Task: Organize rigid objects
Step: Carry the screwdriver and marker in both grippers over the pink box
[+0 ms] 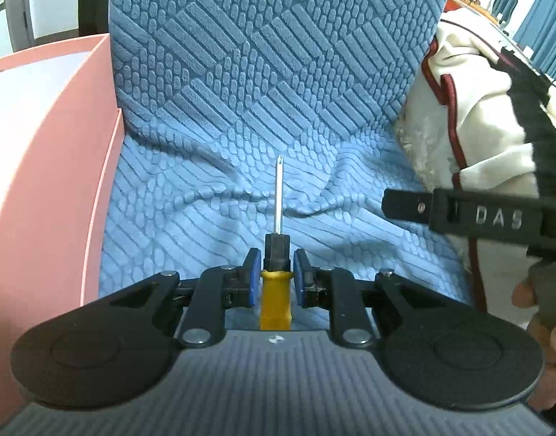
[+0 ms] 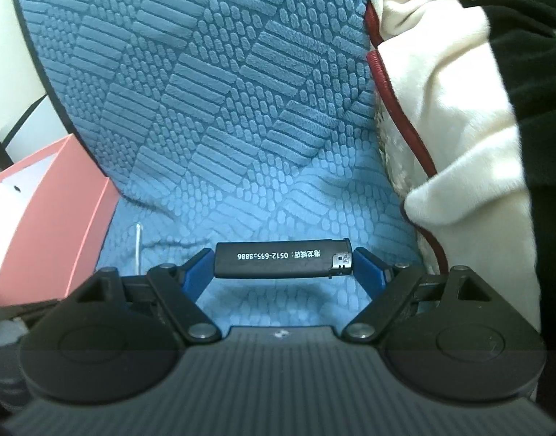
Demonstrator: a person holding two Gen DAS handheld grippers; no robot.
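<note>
In the left wrist view, a pink box (image 1: 49, 167) fills the left edge, its near wall rising just beside the blue textured chair cover (image 1: 263, 83). The left gripper (image 1: 276, 276) is clamped narrow on a screwdriver (image 1: 276, 272): its 2 blue pads press the black collar and yellow handle from either side. The tool's long axis runs straight ahead along the fingers, handle toward the camera, bare metal shaft and tip pointing away toward the chair back, lifted above the creased seat. Open seat lies on both sides of the shaft. At the right edge the right gripper (image 1: 405, 205) reaches in sideways (a black finger marked DAS), in front of a cream blanket with dark red piping (image 1: 488, 120).

In the right wrist view, the pink box (image 2: 49, 225) again sits at left, with the screwdriver's shaft (image 2: 138, 243) showing thin beside it. The right gripper (image 2: 282, 265) stands wide yet holds a black lighter (image 2: 281, 258) endwise, 1 pad on each end. The lighter lies crosswise, its metal head to the right, above bare seat. The blanket (image 2: 441, 116) crowds the right side.
</note>
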